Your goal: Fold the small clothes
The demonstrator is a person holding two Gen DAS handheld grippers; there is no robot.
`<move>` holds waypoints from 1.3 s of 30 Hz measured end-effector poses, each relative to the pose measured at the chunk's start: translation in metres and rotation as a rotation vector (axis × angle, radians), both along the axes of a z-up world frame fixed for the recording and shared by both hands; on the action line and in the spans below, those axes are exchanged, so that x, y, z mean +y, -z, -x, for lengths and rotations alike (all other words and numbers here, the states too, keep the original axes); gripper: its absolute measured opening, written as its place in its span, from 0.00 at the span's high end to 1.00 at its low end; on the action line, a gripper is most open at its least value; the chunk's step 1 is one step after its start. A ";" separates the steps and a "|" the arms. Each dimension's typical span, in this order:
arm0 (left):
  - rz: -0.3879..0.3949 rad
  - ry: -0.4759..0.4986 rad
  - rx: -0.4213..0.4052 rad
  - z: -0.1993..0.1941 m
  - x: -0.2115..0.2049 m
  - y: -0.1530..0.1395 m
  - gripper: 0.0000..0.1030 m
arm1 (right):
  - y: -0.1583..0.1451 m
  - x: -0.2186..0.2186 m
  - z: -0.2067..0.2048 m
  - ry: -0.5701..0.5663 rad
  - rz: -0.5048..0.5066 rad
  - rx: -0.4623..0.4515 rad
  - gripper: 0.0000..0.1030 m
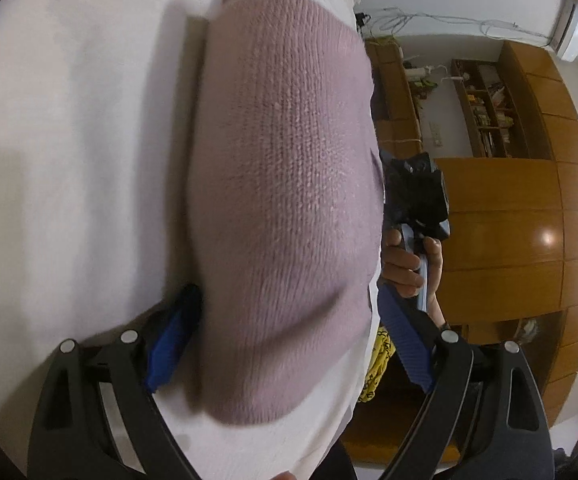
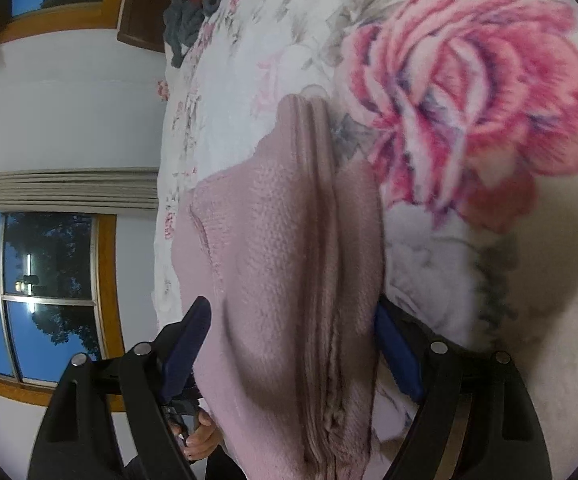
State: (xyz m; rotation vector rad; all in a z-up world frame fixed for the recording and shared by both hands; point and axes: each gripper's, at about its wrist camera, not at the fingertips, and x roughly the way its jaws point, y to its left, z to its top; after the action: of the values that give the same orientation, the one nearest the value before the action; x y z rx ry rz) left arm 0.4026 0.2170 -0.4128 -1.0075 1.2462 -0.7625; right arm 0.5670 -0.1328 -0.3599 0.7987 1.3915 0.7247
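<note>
Right wrist view showed the pink knit sweater already folded into several stacked layers, lying on the floral blanket of a bed. The right hand-held gripper and left hand-held gripper each straddled the bundle, fingers spread at its sides. Folding seemed nearly finished; perhaps only a final tidy or setting aside remained. No brand or writing was legible.
</note>
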 end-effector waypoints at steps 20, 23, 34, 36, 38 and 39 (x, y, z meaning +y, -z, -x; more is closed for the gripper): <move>-0.219 0.038 -0.005 0.017 0.003 -0.058 0.60 | -0.060 0.032 0.026 0.025 0.045 -0.117 0.52; -0.236 0.033 -0.045 0.036 0.021 -0.081 0.60 | -0.079 0.041 0.042 0.021 0.030 -0.137 0.52; -0.275 -0.082 -0.035 0.143 0.106 -0.103 0.60 | -0.069 0.151 0.140 -0.123 -0.088 -0.083 0.52; -0.267 -0.105 -0.003 0.172 0.120 -0.090 0.60 | -0.055 0.168 0.158 -0.147 -0.098 -0.054 0.52; -0.276 -0.112 0.029 0.189 0.126 -0.076 0.60 | -0.039 0.184 0.177 -0.170 -0.097 -0.021 0.52; -0.283 -0.114 0.049 0.198 0.129 -0.066 0.59 | -0.031 0.190 0.185 -0.181 -0.090 -0.007 0.52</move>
State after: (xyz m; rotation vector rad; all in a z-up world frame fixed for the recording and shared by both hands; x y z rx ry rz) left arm 0.2047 0.3457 -0.3471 -0.8603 1.2864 -0.4601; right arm 0.3821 0.0573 -0.3287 0.7452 1.4451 0.9347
